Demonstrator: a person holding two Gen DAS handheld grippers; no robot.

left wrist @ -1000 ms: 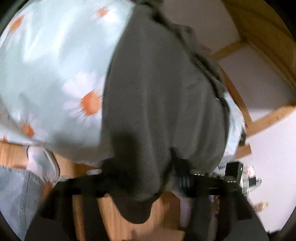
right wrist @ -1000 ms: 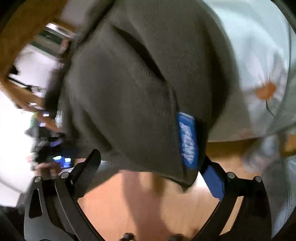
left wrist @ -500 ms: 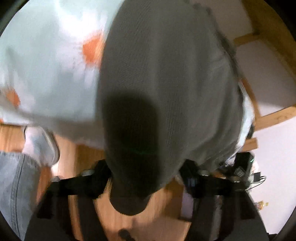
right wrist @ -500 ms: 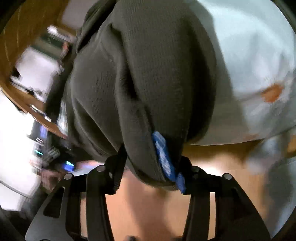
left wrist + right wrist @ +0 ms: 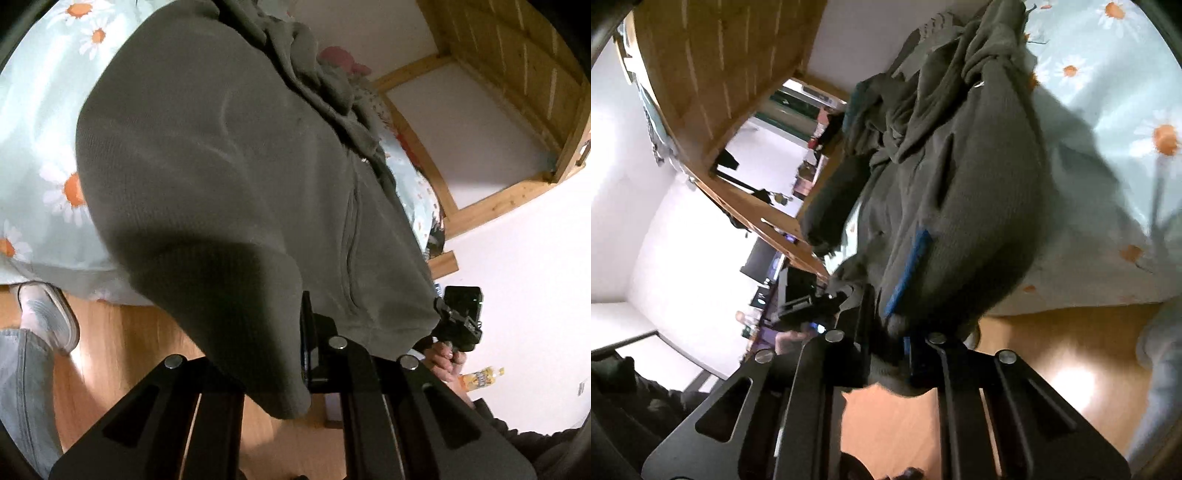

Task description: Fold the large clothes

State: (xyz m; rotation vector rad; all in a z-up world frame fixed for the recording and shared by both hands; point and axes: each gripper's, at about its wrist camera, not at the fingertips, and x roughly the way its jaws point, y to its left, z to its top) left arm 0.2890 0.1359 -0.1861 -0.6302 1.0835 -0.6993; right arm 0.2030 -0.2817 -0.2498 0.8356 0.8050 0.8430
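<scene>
Pinching the near edge of the grey garment (image 5: 229, 177), the left gripper (image 5: 295, 354) and right gripper (image 5: 886, 347) each hold a corner; its length runs far across the flowered bed (image 5: 44, 122).

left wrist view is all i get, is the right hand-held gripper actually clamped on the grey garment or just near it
observer: Clamped. The right hand-held gripper is shut on the hem of the grey garment, with fabric bunched between its jaws.
operator: any landmark by that grip
observer: Yes, a blue label sits on the garment just above the grip.
operator: is the rest lying flat
observer: No. The upper part is crumpled on the daisy bedsheet, and a sleeve trails out to the left in the right wrist view.
</scene>
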